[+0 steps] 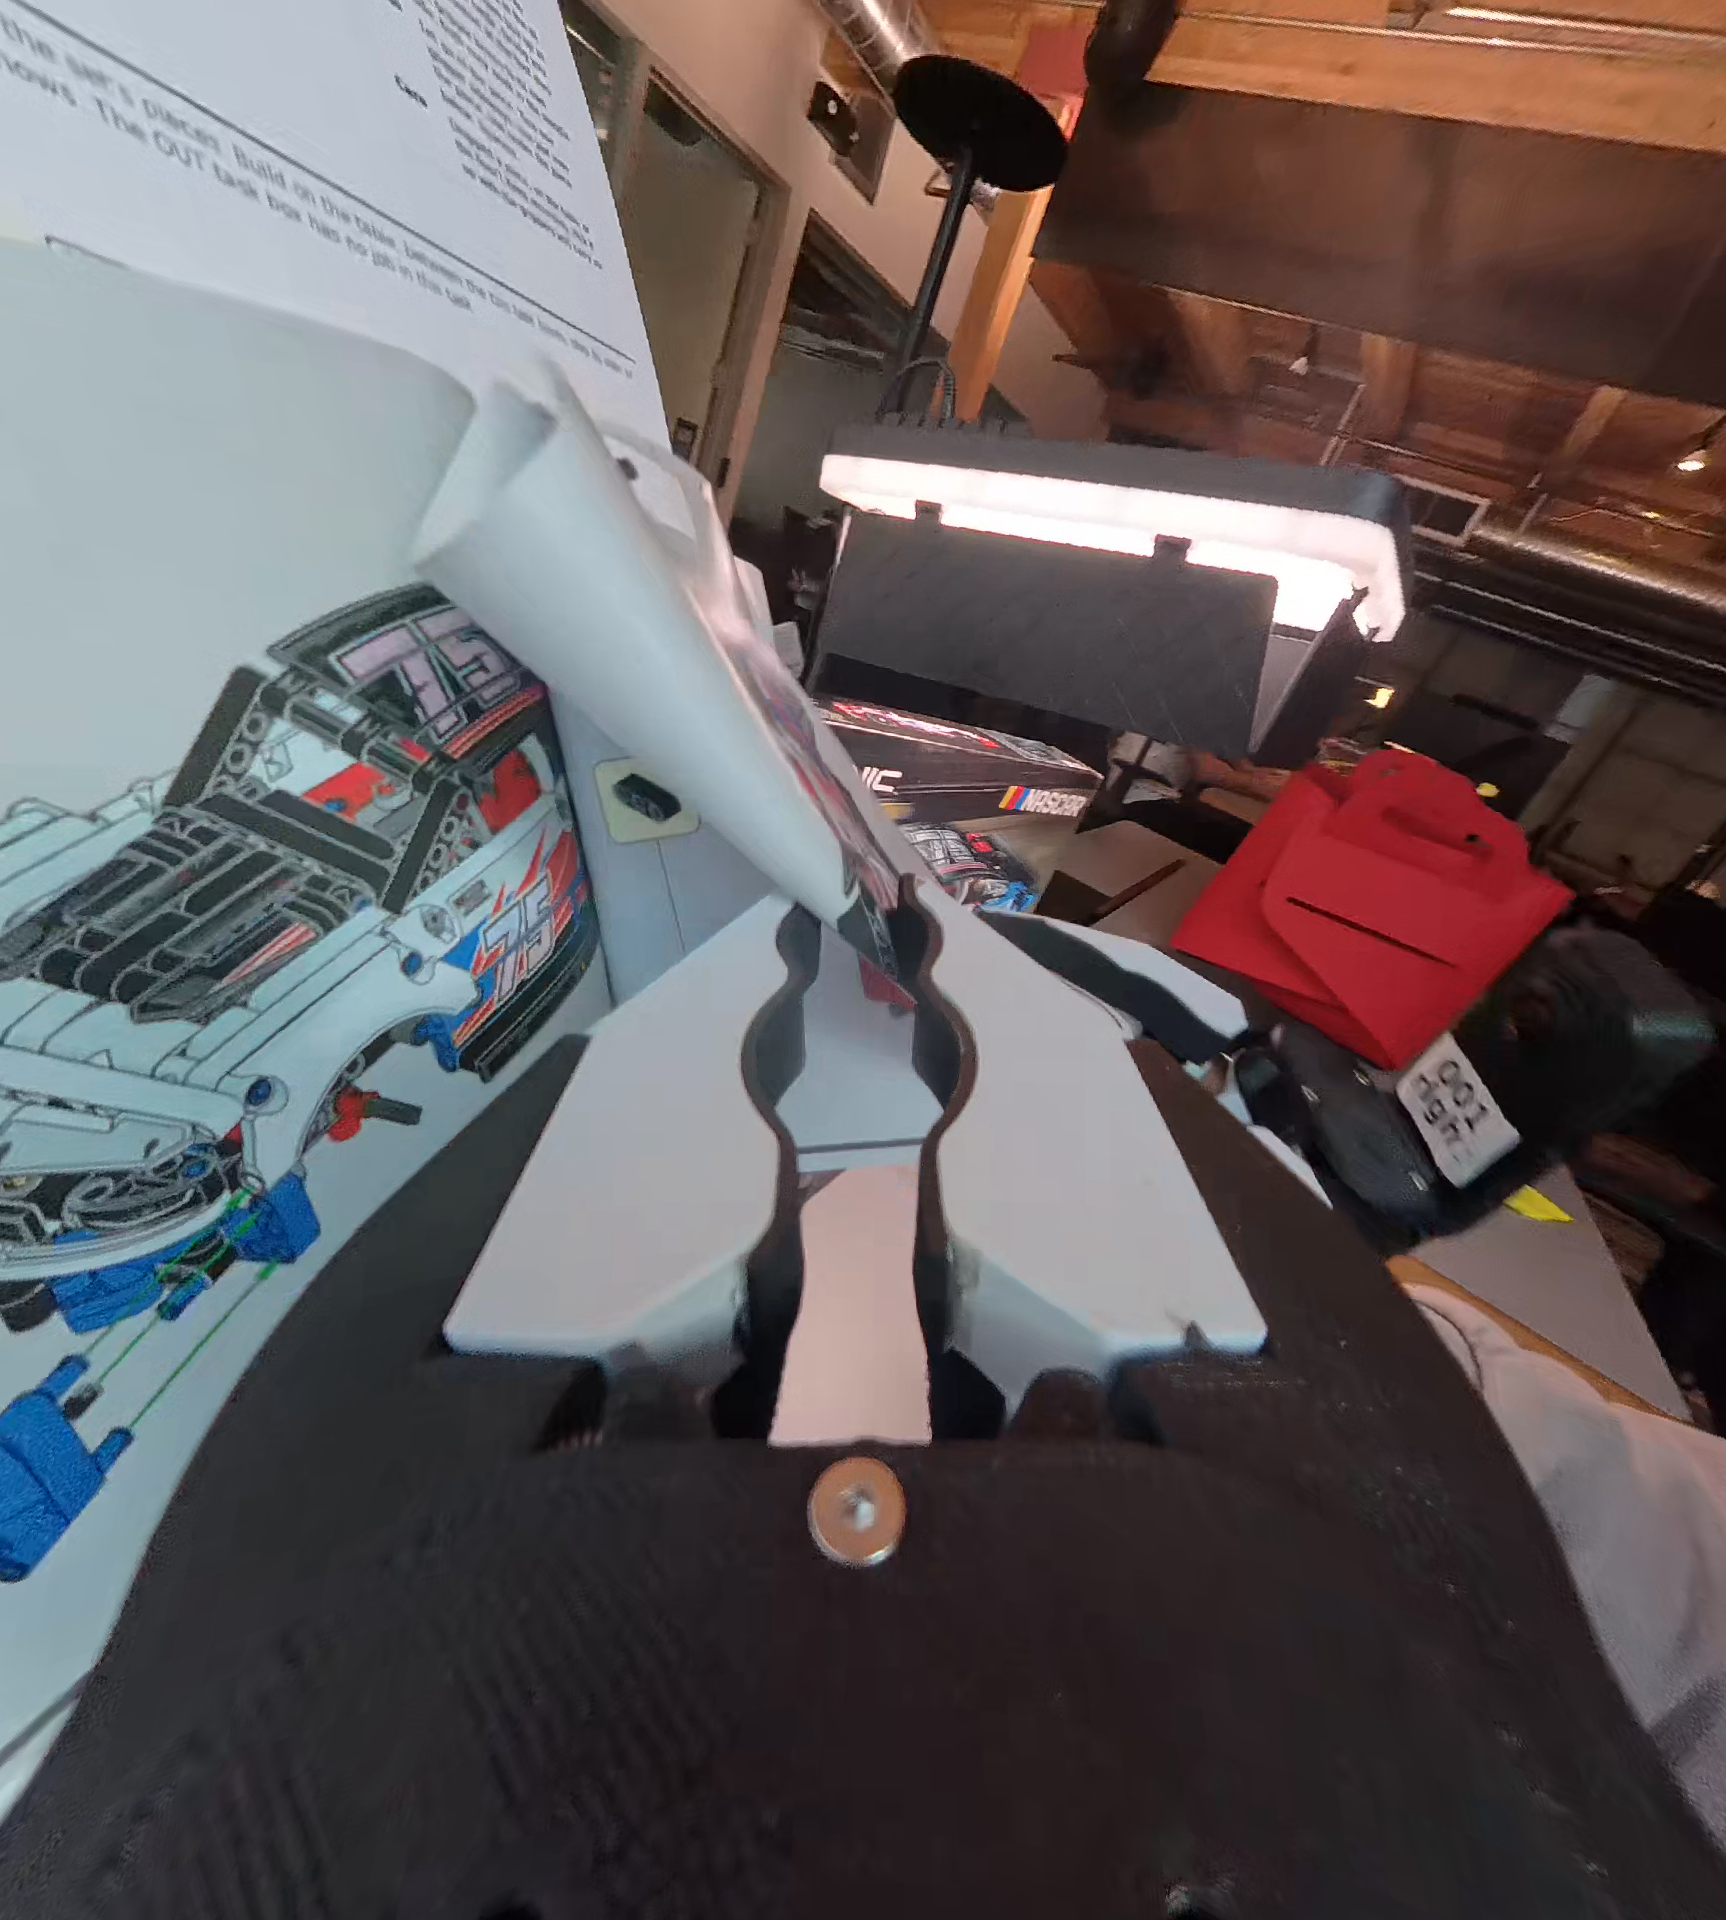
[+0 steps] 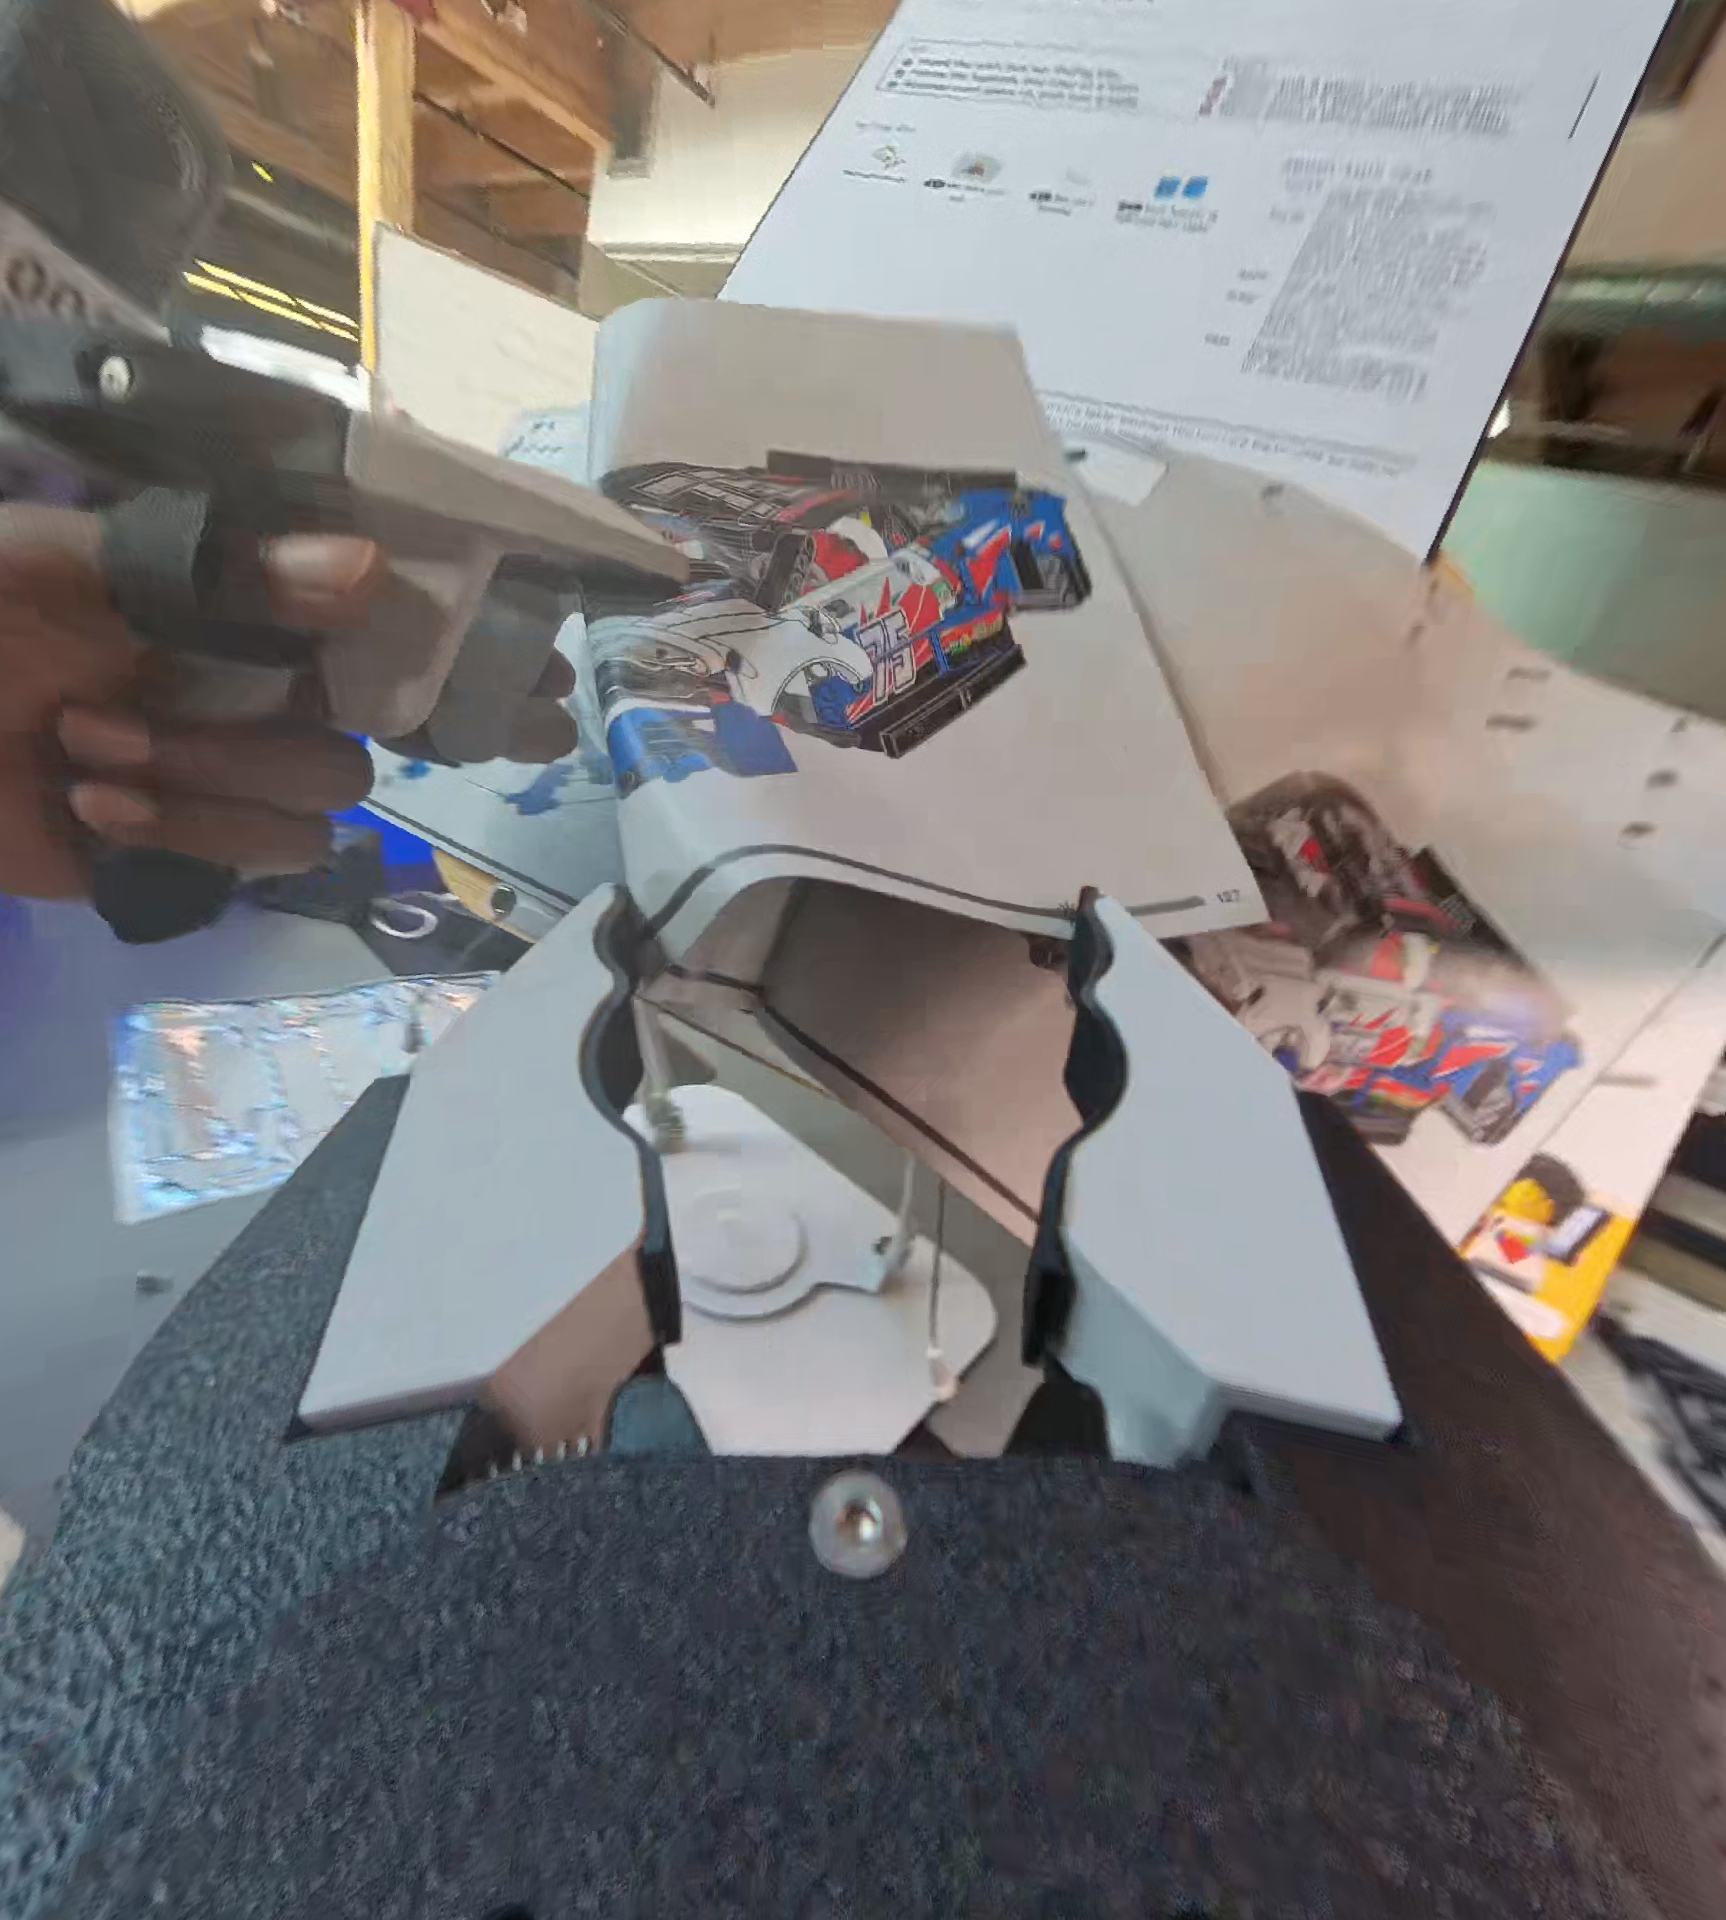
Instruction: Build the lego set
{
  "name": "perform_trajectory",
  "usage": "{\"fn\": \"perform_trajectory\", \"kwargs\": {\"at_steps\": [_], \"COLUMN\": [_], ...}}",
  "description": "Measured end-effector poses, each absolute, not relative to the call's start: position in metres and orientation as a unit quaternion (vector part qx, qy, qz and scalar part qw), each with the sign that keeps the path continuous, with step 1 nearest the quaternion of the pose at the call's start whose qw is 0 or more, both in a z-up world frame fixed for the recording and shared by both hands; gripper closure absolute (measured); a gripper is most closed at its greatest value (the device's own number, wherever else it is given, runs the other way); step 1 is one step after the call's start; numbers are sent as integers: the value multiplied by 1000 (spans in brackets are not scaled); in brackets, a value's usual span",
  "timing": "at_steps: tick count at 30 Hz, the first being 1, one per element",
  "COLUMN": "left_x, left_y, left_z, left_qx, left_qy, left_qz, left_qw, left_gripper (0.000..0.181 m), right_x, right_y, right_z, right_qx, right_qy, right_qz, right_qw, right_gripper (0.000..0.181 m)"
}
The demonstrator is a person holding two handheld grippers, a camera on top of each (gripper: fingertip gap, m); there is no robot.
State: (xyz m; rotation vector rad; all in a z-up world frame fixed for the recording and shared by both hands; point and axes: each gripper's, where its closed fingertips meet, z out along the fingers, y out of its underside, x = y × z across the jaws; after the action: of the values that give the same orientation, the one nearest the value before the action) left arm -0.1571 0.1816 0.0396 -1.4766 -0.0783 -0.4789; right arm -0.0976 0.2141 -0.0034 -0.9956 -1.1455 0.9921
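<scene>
- The left gripper [image 1: 864, 920] is closed down on the corner of a single page [image 1: 651, 665] of the instruction booklet [image 1: 163, 831], lifting it so it curls away from the open spread with the car drawing.
- The right gripper [image 2: 848, 935] is spread wide and has hold of nothing; the lower edge of the lifted page [image 2: 890, 675] lies across the gap at its tips, and I cannot tell whether a tip touches the paper.
- The booklet is propped up near a large printed sheet [image 2: 1202, 208]; no loose bricks can be made out.
- Risk, as I judge it: the thin page is held by one corner only, so a quick pull could tear or crease it, or it could slip free and fall back.
- If the right gripper pushes in wide open, it could crumple the page edge or knock the propped booklet.
- The tabletop [image 2: 28, 1195] is grey, with a shiny plastic bag [image 2: 246, 1081] and the set's box [image 1: 963, 769] on it.
- A red paper bag [image 1: 1358, 914] sits near the far edge, under a bright light panel [image 1: 1098, 520]; the room has wooden ceiling beams and ducts.
</scene>
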Motion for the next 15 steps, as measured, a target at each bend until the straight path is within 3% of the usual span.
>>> {"fn": "perform_trajectory", "kwargs": {"at_steps": [1,5,7,12,15], "left_x": [-159,-174,-178,-185,-189], "left_y": [177,161,157,154,150], "left_z": [37,32,30,20,21], "left_qx": [-660,-636,-630,-645,-639], "left_qy": [-29,-39,-45,-47,-54], "left_qz": [-227,-241,-264,-253,-268], "left_qw": [715,732,729,720,719], "left_gripper": [168,176,178,180,181], "right_x": [-100,-104,-109,-109,-110], "right_y": [214,198,205,221,237], "right_z": [-6,5,2,0,-11], "right_qx": [-450,-464,-483,-492,-511], "right_qy": [-493,-443,-427,-344,-322], "right_qz": [471,671,677,732,724], "right_qw": [577,372,354,323,333], "right_gripper": [102,84,82,125,121]}}
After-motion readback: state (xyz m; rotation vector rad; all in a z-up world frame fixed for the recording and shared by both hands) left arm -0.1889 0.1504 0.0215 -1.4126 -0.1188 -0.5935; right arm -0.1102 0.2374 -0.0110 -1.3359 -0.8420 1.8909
